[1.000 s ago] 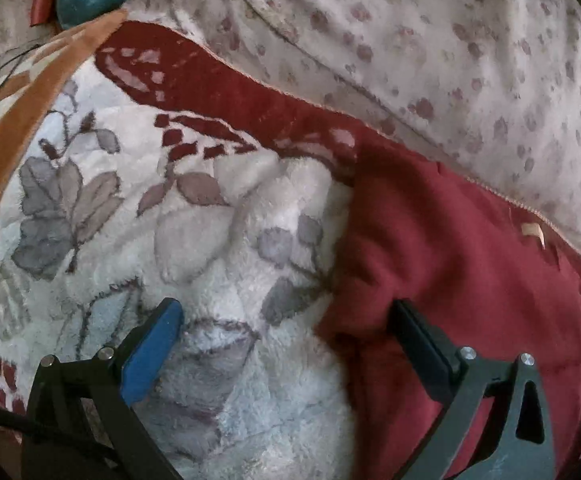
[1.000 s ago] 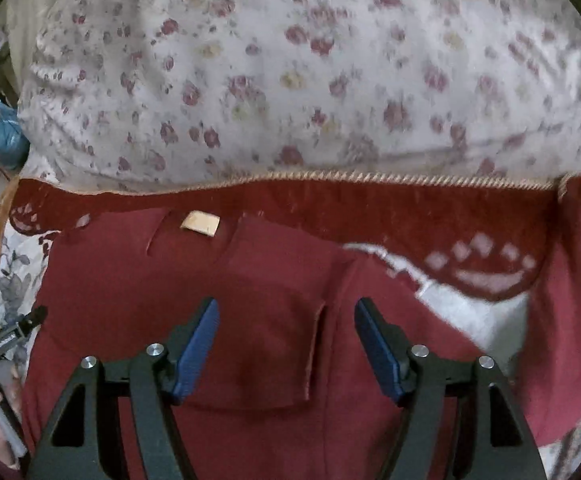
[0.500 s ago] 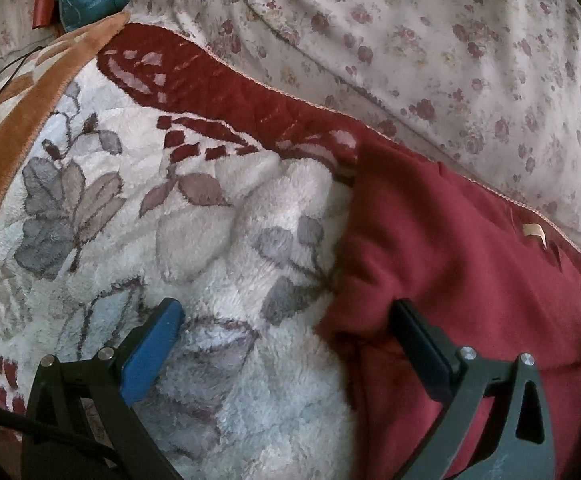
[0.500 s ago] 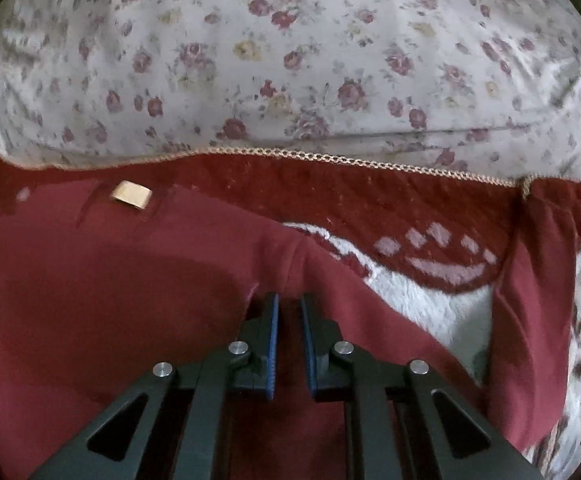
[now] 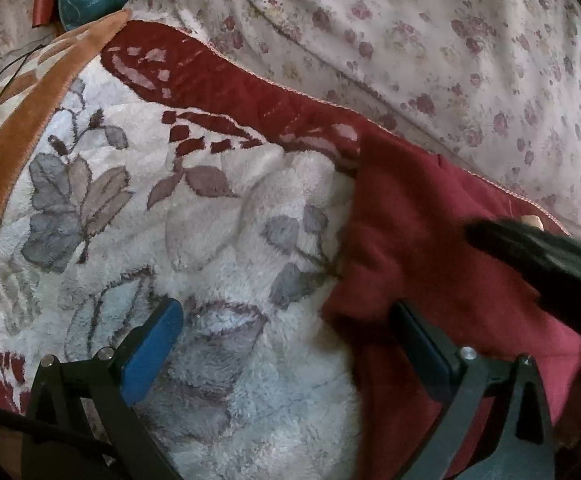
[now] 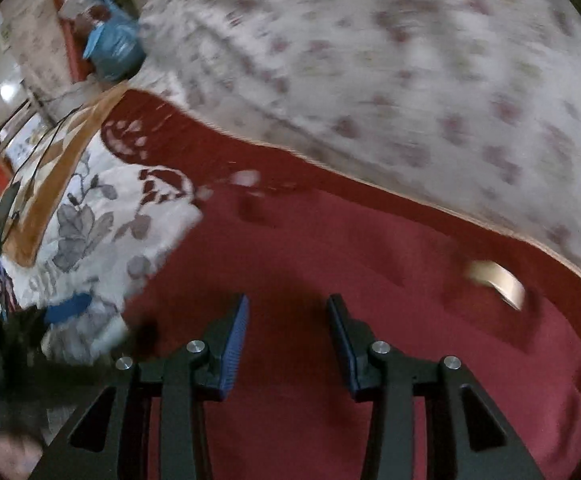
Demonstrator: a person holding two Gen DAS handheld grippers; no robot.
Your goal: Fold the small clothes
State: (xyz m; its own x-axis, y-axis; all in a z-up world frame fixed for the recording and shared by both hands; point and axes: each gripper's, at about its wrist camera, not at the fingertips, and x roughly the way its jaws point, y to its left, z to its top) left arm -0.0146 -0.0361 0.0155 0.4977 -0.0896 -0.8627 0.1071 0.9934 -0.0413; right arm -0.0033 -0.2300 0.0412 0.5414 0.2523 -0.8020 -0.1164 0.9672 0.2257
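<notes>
Presently the dark red garment (image 5: 430, 248) lies flat on the floral plush blanket (image 5: 210, 240), beside the rose-print quilt (image 5: 450, 40); the left gripper (image 5: 286, 344) stands wide open astride its left edge, one finger resting on the cloth; the right gripper (image 6: 286, 332) hovers over the garment, jaws opening, pinching nothing.

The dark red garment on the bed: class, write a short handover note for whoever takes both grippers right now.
Left gripper: open, straddling the left edge of the dark red garment, nothing pinched.
Right gripper: jaws opening above the garment, nothing between them.
Garment lies on the floral fleece blanket, tan label showing.
Done: one part seems folded across.
Left: remaining folds, smoothing.
</notes>
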